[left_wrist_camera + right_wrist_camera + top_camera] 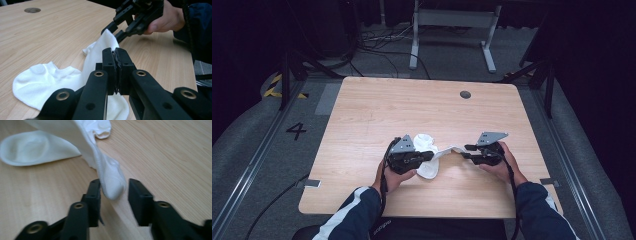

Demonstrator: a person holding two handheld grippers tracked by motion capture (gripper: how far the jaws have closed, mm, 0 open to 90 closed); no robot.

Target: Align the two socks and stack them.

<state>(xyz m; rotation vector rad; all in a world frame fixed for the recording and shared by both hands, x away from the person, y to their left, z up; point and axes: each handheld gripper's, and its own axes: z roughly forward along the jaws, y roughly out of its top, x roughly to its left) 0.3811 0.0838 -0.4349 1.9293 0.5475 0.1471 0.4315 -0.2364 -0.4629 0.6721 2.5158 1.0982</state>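
A white sock (98, 50) stretches between my two grippers above the wooden table (412, 105). My left gripper (115, 53) is shut, with the sock's fabric pinched at its tips (432, 155). The sock's far end (112, 185) hangs between the jaws of my right gripper (114, 187), which stand apart. That end touches the left jaw and a gap shows on the right side. A second white sock (37, 80) lies flat on the table beside the left gripper. In the high view the right gripper (465, 151) points left toward the socks (428, 170).
A round cable hole (465, 94) sits near the table's far edge. Beyond the table stand a grey metal frame (452, 20) and loose cables on the floor. Bare wood lies to the left, right and far side of the socks.
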